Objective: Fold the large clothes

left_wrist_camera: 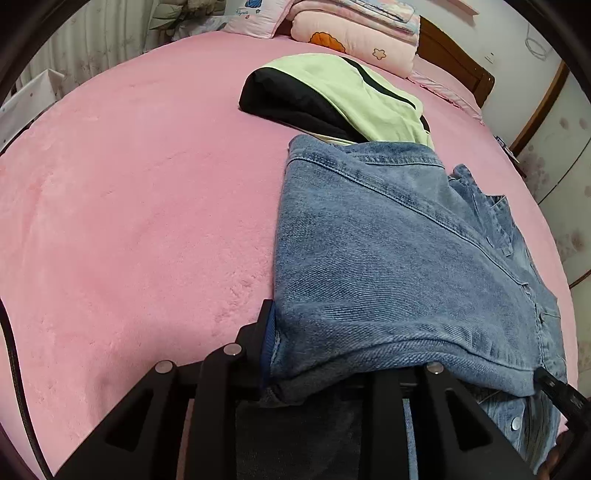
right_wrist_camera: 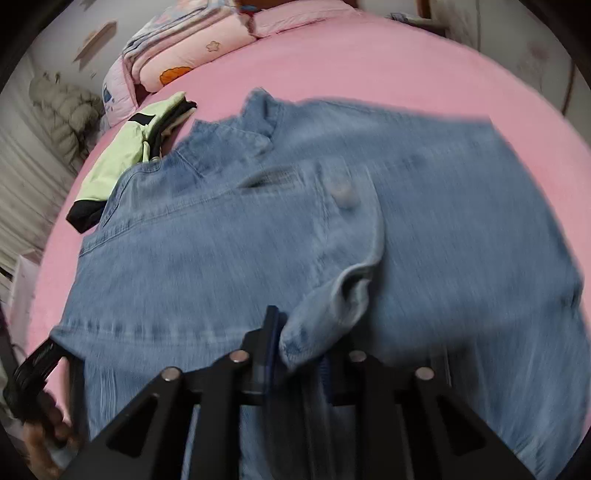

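A blue denim jacket [left_wrist_camera: 388, 251] lies on the pink bed [left_wrist_camera: 129, 203], partly folded. My left gripper [left_wrist_camera: 295, 354] is shut on the jacket's near folded edge, with denim draped over its right finger. In the right wrist view the jacket [right_wrist_camera: 258, 240] spreads wide across the bed [right_wrist_camera: 369, 66], blurred by motion. My right gripper [right_wrist_camera: 299, 343] is shut on a bunched sleeve cuff [right_wrist_camera: 332, 306] of the jacket. The left gripper's body [right_wrist_camera: 37, 369] shows at the lower left, at the jacket's corner.
A folded green and black garment [left_wrist_camera: 332, 96] lies just beyond the jacket; it also shows in the right wrist view [right_wrist_camera: 129, 147]. Folded pink quilts and pillows [left_wrist_camera: 351, 33] sit at the headboard. A wardrobe [left_wrist_camera: 565, 155] stands to the right.
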A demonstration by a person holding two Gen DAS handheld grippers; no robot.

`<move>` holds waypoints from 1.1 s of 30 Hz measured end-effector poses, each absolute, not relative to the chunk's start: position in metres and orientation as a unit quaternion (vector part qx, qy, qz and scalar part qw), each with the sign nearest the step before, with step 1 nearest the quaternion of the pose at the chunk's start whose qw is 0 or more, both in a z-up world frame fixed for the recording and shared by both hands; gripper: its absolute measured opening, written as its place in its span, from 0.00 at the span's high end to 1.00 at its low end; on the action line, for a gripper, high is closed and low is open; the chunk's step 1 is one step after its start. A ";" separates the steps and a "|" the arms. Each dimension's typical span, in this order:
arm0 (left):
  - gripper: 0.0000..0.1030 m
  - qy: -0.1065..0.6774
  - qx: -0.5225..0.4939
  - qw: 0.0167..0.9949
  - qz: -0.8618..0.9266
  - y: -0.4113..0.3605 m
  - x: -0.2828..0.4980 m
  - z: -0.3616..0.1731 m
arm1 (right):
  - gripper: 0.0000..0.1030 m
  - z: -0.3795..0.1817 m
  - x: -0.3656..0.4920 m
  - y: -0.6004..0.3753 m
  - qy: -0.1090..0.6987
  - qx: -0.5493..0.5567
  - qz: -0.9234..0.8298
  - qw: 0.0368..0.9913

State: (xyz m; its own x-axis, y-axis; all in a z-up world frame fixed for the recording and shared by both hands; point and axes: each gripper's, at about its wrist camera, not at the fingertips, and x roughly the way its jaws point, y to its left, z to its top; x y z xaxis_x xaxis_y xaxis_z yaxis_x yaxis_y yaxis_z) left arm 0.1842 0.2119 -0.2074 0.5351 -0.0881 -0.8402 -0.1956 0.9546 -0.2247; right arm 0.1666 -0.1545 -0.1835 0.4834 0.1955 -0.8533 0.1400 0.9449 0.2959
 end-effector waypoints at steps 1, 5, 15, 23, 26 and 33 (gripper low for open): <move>0.74 0.482 -0.149 0.863 0.031 0.213 0.184 -0.208 | 0.74 -0.180 0.163 -0.156 0.509 0.162 0.019 0.845; 0.72 0.487 -0.157 0.859 0.012 0.216 0.183 -0.207 | 0.64 -0.164 0.166 -0.162 0.509 0.146 0.040 0.848; 0.50 0.501 -0.130 0.849 -0.101 0.232 0.152 -0.169 | 0.63 -0.168 0.220 -0.203 0.542 0.175 0.066 0.819; 0.45 0.496 -0.152 0.851 -0.084 0.245 0.197 -0.167 | 0.61 -0.199 0.255 -0.208 0.538 0.200 0.086 0.815; 0.45 0.511 -0.153 0.842 -0.082 0.239 0.227 -0.184 | 0.61 -0.203 0.266 -0.206 0.534 0.192 0.092 0.818; 0.46 0.534 -0.180 0.824 -0.063 0.234 0.279 -0.217 | 0.63 -0.205 0.281 -0.197 0.538 0.154 0.107 0.822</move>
